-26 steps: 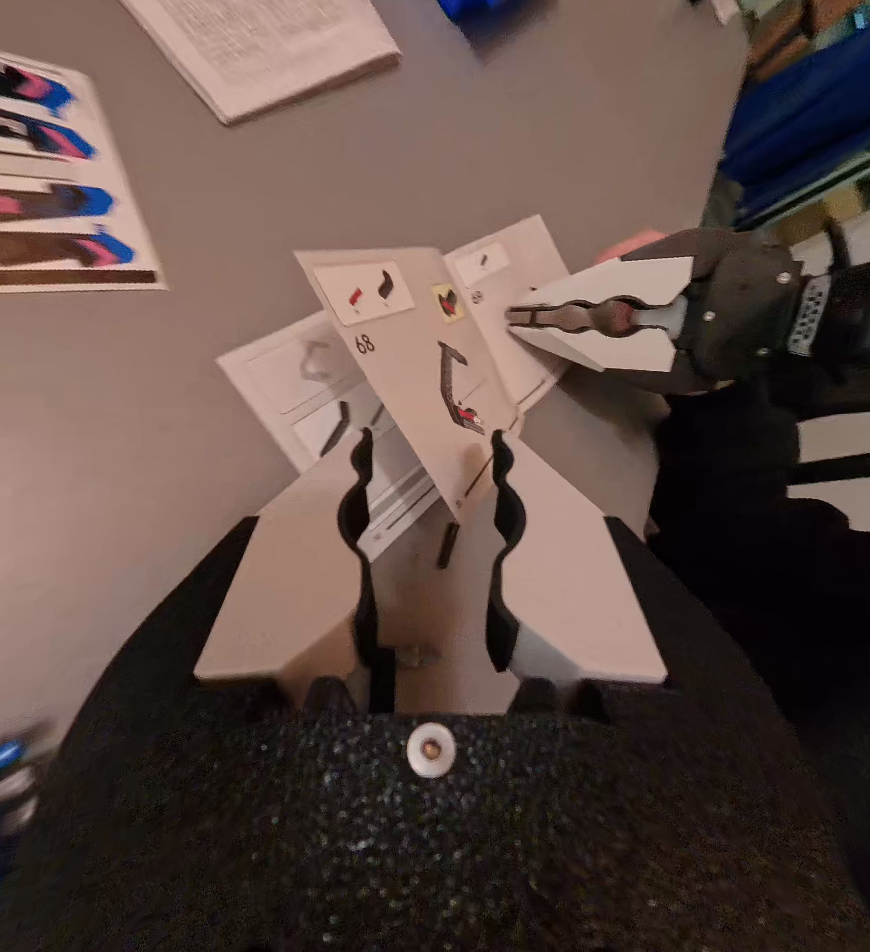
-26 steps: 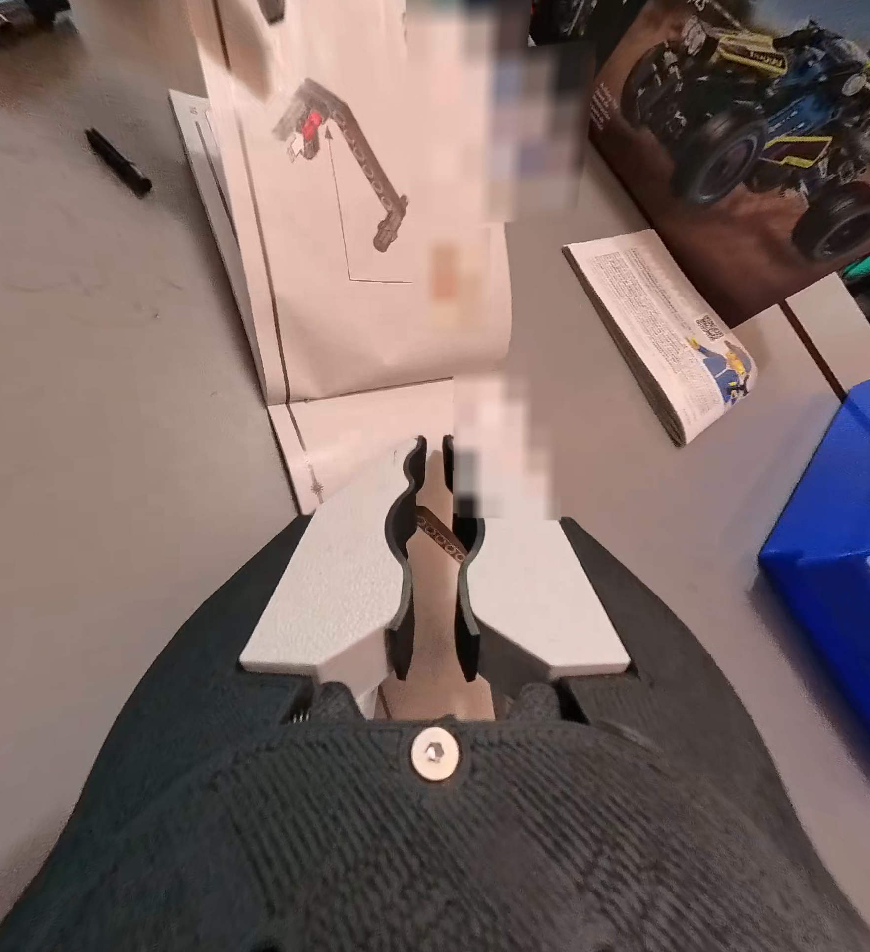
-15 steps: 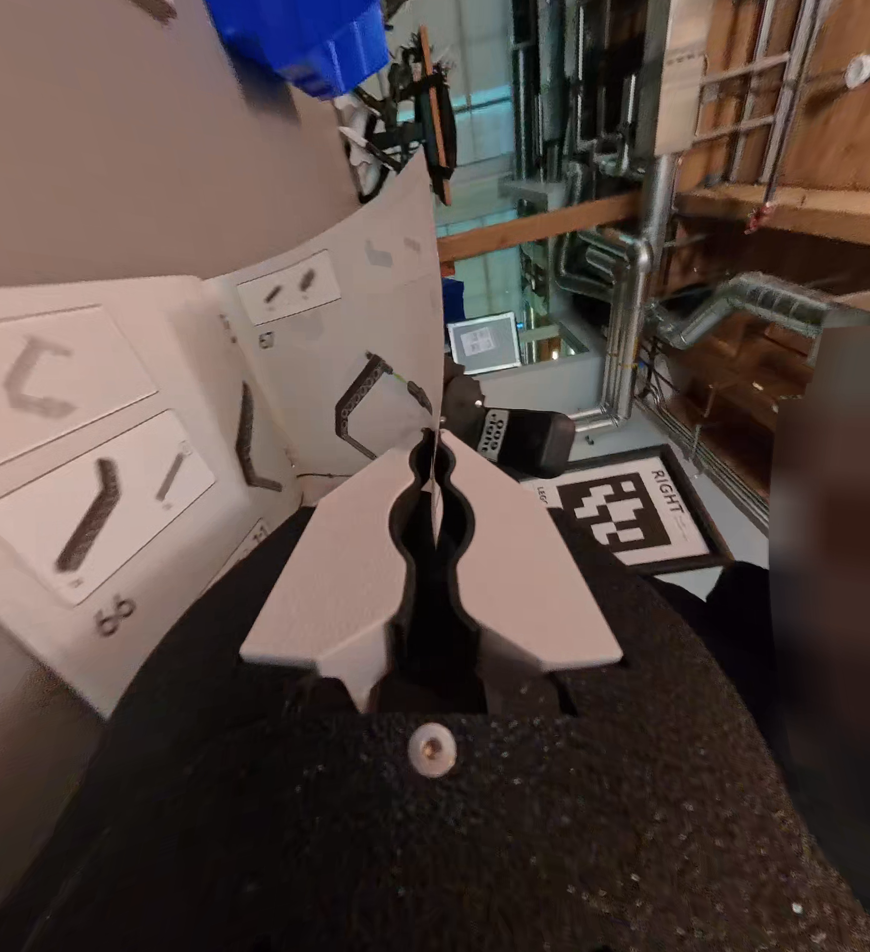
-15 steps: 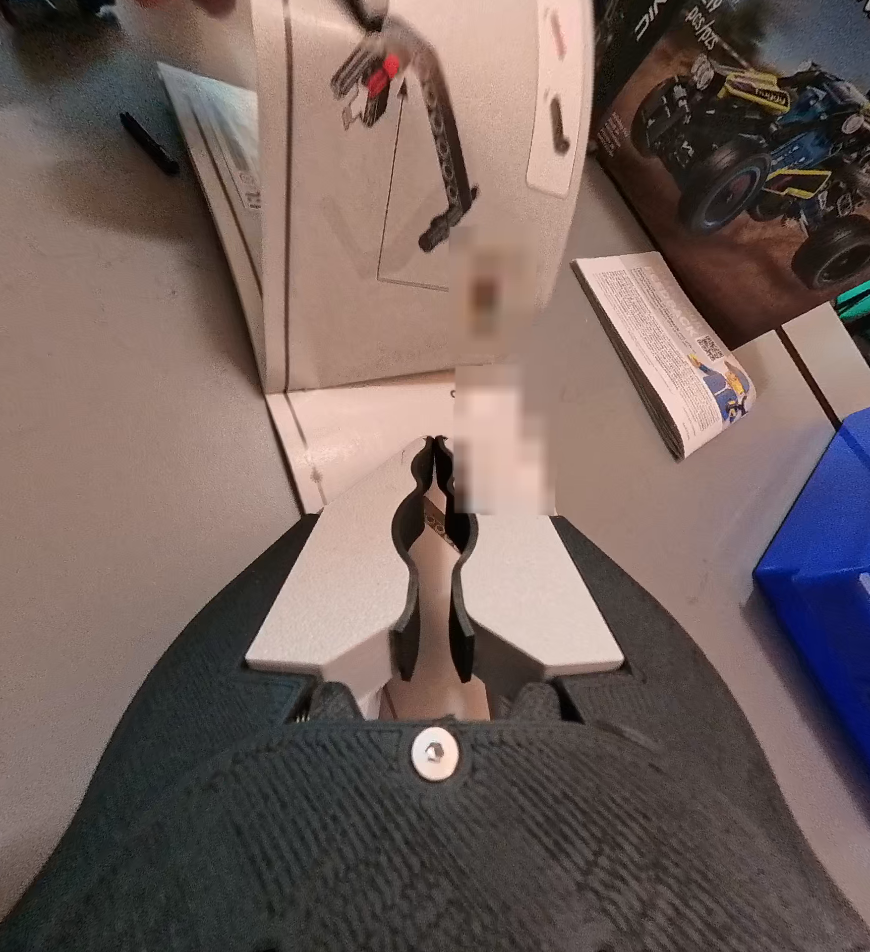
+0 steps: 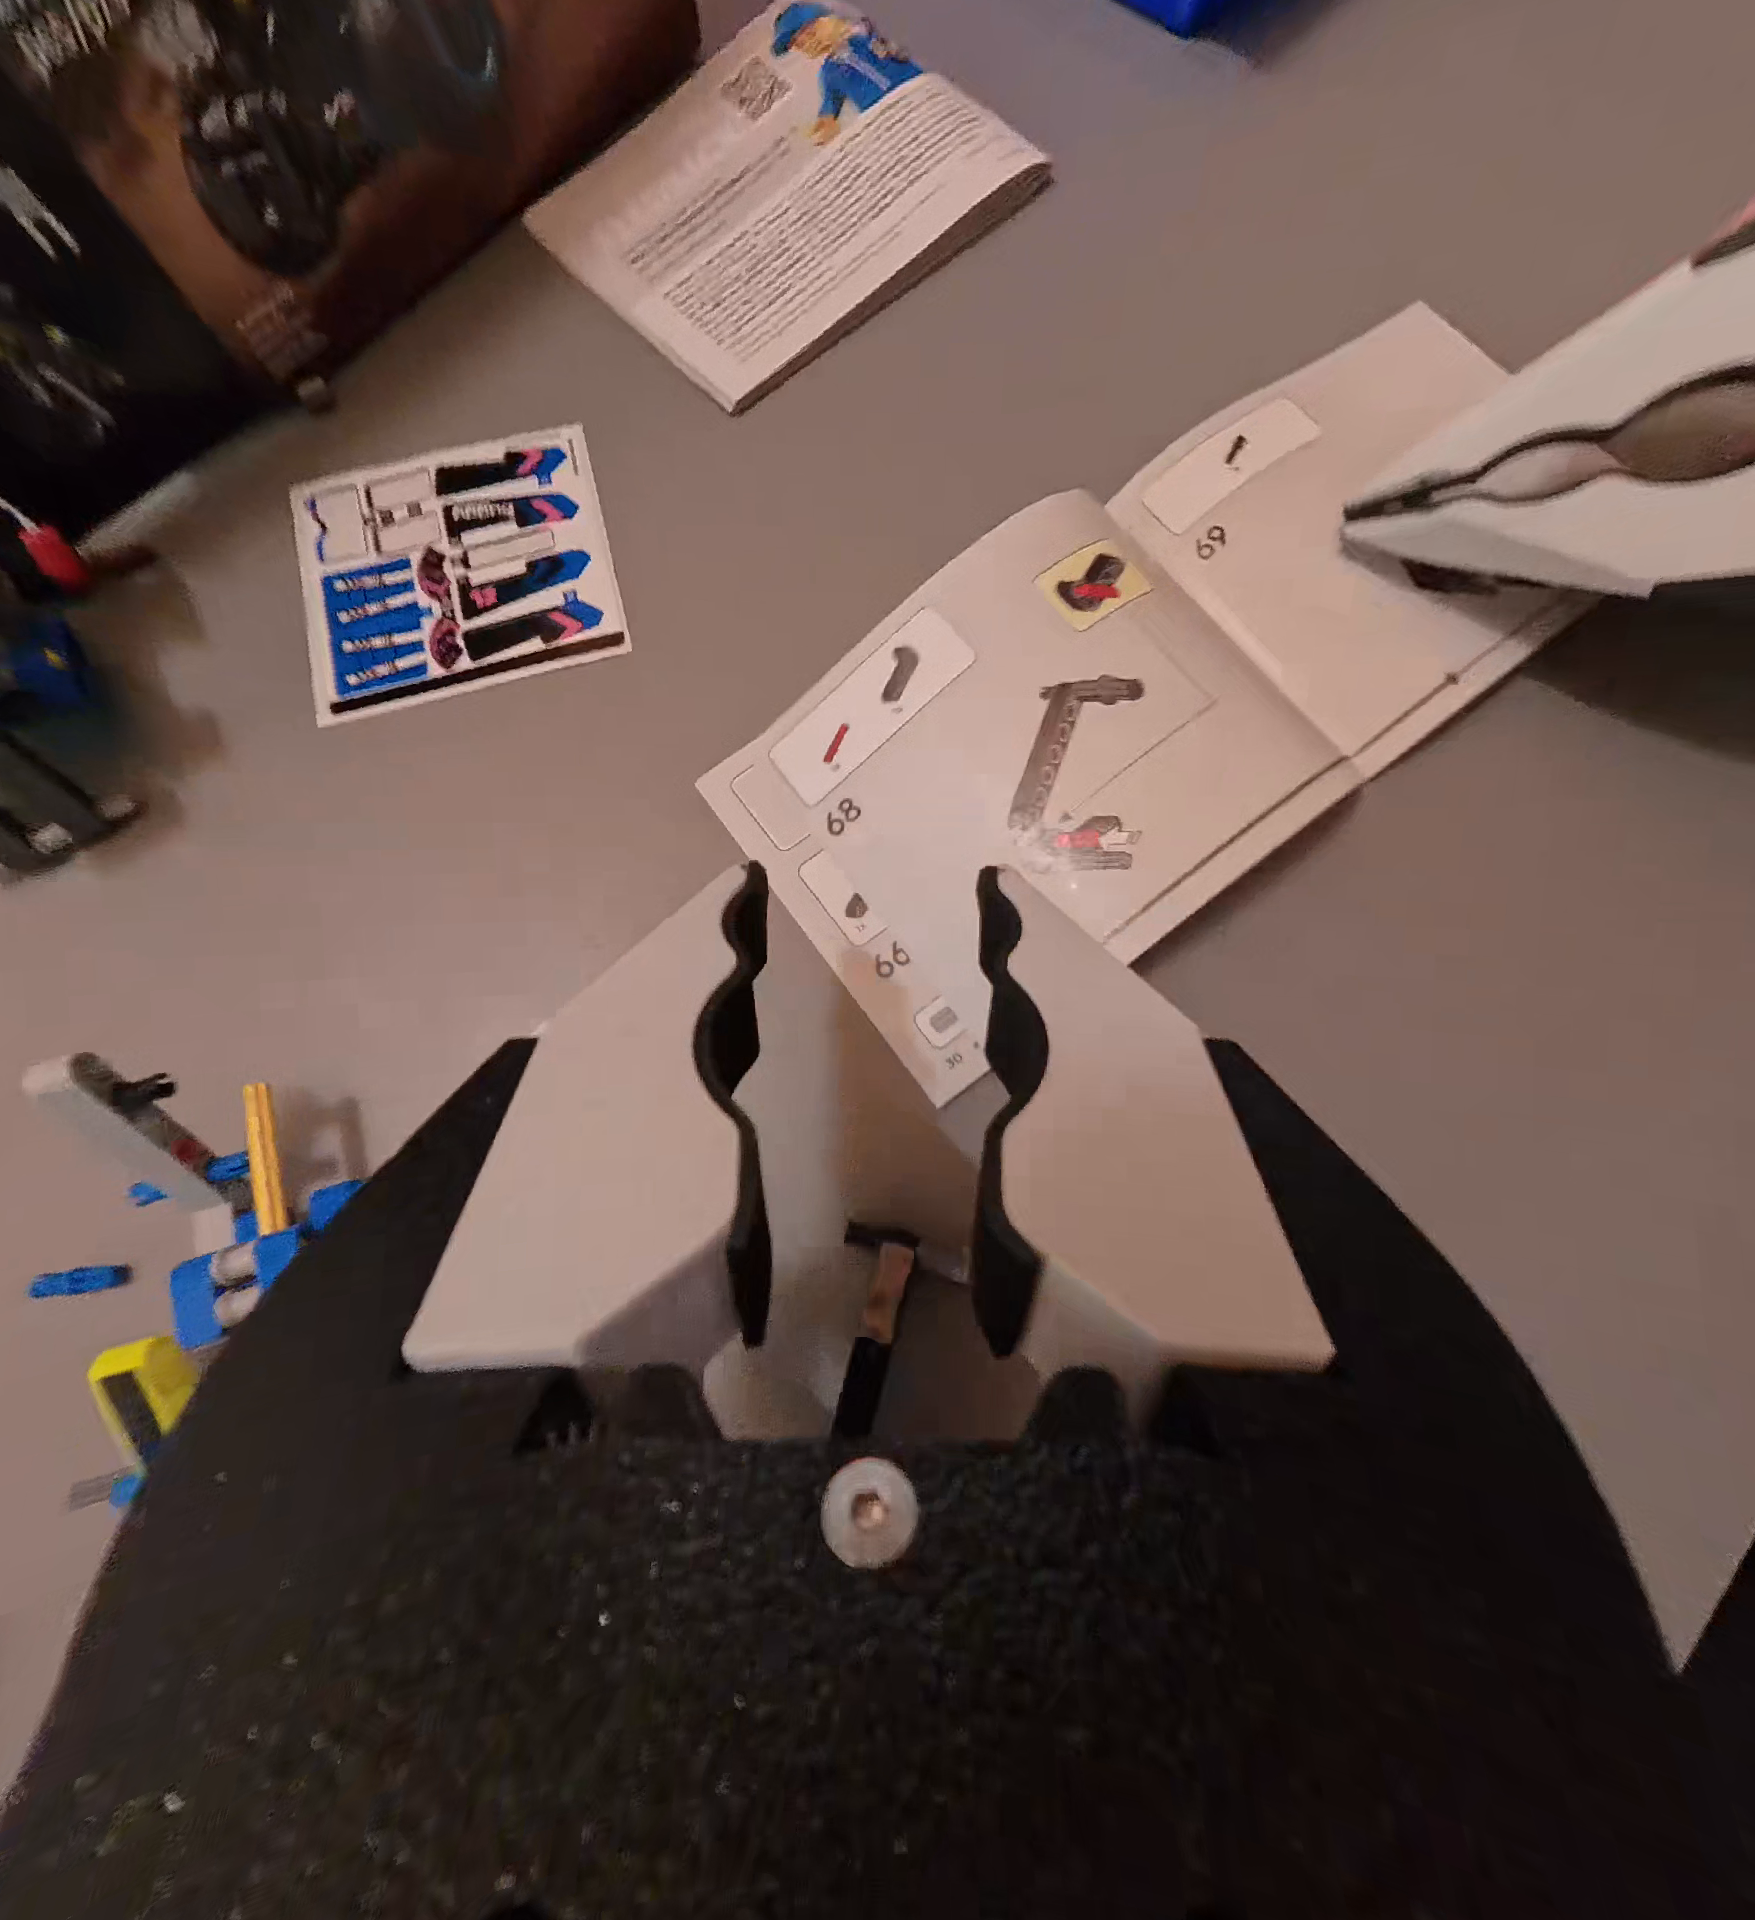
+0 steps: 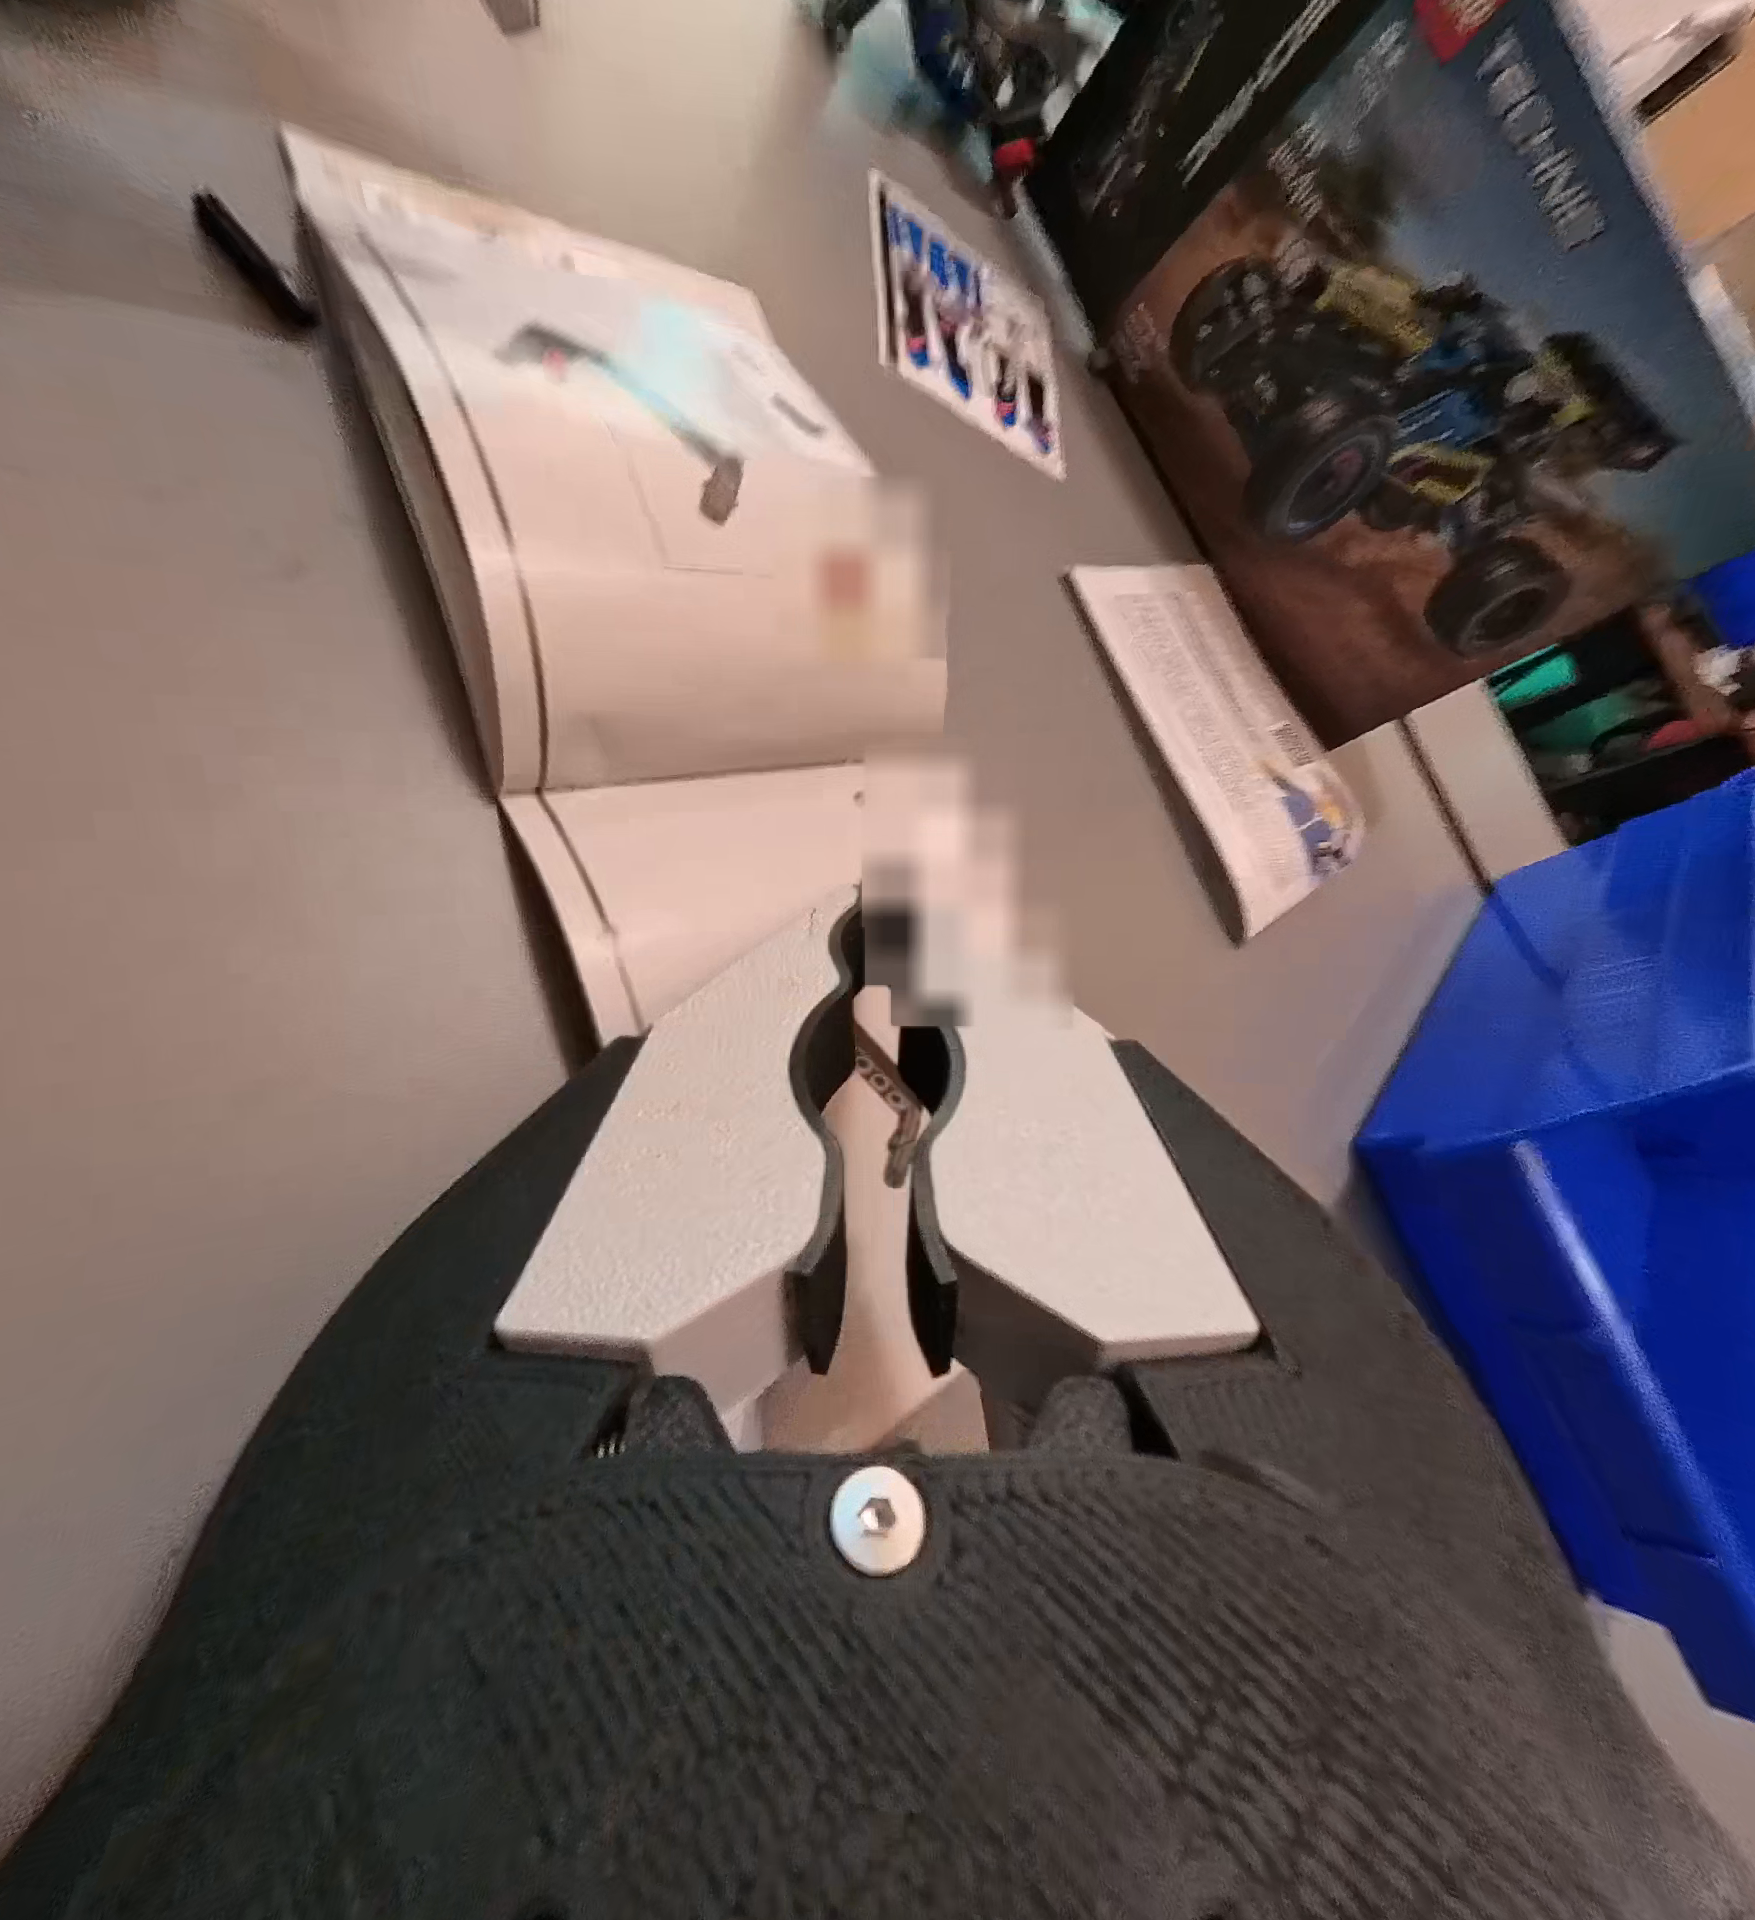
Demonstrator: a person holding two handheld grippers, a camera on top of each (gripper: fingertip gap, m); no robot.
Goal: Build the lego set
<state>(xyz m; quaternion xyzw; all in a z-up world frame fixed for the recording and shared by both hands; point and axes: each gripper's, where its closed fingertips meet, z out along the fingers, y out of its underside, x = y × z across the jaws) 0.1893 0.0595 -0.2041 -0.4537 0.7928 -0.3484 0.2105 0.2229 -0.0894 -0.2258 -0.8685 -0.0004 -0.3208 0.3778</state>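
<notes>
An open instruction booklet point(image 5: 1112, 748) lies flat on the grey table. My left gripper point(image 5: 870, 878) is open and empty, with its fingertips over the booklet's near left corner. A small black pin point(image 5: 873, 1340) lies on the table below its fingers. My right gripper point(image 5: 1361, 514) comes in from the right. Its tips are together and rest on the booklet's right page. In the right wrist view the booklet point(image 6: 644, 623) lies ahead of the right gripper point(image 6: 883, 935). A mosaic patch partly hides its fingertips there.
A sticker sheet point(image 5: 457, 571) and a thin white leaflet point(image 5: 800, 197) lie beyond the booklet. A box with a car picture point(image 6: 1424, 364) stands at the back. A blue bin point(image 6: 1631, 1247) is to the right. Loose blue and yellow parts point(image 5: 208, 1226) lie at the left. The grippers' ends are close to 15 cm from one another.
My left gripper closed on the edge of a raised page and swung it over. It has now opened and the page lies flat. The right gripper stayed on the right page.
</notes>
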